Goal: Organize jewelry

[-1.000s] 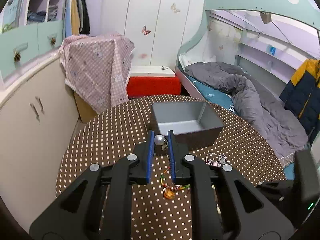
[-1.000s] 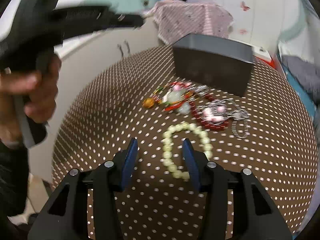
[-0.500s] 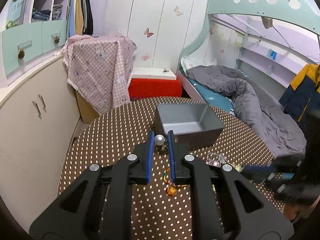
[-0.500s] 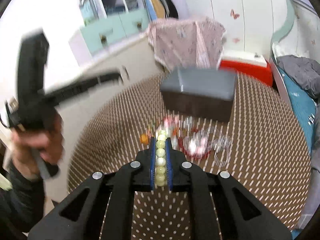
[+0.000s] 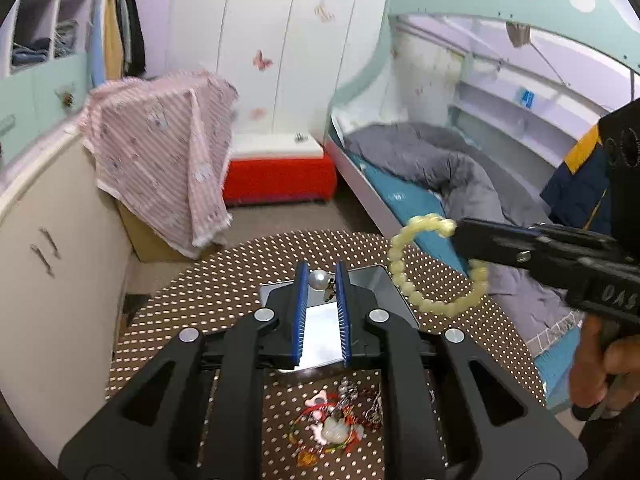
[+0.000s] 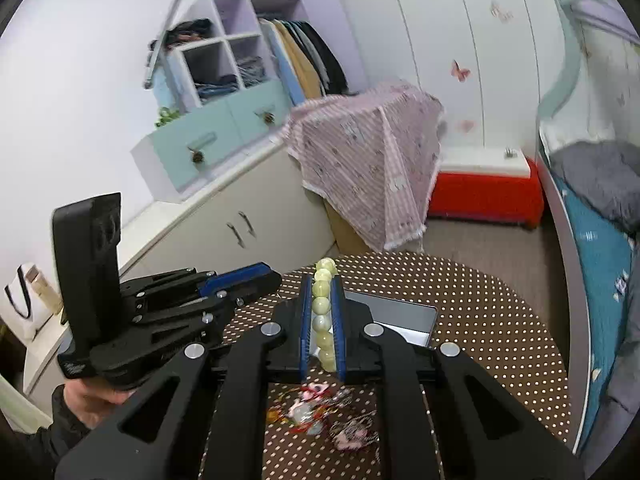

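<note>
Gray box (image 5: 394,284) mostly hidden behind the left gripper (image 5: 319,280) in the left wrist view; only its rim and a strip of floor showed. Jewelry pile (image 6: 320,412) was motion-blurred in the right wrist view, pieces indistinguishable. Charm (image 5: 330,289) hanging below the pearl (image 5: 318,279) was too small to identify.

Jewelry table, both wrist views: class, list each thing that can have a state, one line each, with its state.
Left gripper: shut on pearl piece.
Pearl piece: pinched at the fingertips, above the box.
Right gripper: shut on yellow bead bracelet.
Yellow bead bracelet: lifted, hanging in a loop.
Grey box: open-topped, on the table.
Remaining jewelry: heaped loose on the table.
</note>
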A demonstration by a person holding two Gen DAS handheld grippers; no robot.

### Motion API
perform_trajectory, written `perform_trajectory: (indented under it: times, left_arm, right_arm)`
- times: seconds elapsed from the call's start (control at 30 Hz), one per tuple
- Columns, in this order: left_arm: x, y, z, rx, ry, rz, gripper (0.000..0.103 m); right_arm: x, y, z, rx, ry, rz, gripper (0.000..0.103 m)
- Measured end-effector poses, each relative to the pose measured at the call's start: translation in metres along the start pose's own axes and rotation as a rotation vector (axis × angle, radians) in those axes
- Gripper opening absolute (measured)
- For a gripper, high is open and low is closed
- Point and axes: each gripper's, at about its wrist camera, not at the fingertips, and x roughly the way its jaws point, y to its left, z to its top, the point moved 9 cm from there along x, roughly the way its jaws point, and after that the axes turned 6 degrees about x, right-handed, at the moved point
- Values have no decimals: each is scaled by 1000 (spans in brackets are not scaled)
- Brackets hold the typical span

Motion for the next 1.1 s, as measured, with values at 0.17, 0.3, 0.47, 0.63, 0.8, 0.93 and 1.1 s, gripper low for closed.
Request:
perform_trajectory:
  times: [0.17,0.3,0.47,0.63,0.8,0.93,1.1]
  left_arm:
    - [20,9,-1,-19,39,27,78]
    - [4,22,3,-35,-23,84,97]
    - [-20,33,-2,-61,-58,138,97]
    - [-54,42,-10,-76,-104,197,97]
    - [-85,40,-25,-66,-137,236,97]
    - [-100,35,-39,-61,-146,251,97]
    - [-104,34,-68,-58,-129,279,97]
  right_arm:
    - [15,-28,-6,72,23,-50,21]
    - [2,-43,-6,100,-43,-113,79]
    - [-16,-53,-12,121,-98,-151,95]
    - [-33,-48,-14,108,-129,-185,95]
    - [-56,-33,-22,82,-163,-198,95]
    - [-74,-20,-31,57,-190,-199,95]
    - [-90,-12,-55,31,-206,-223,95]
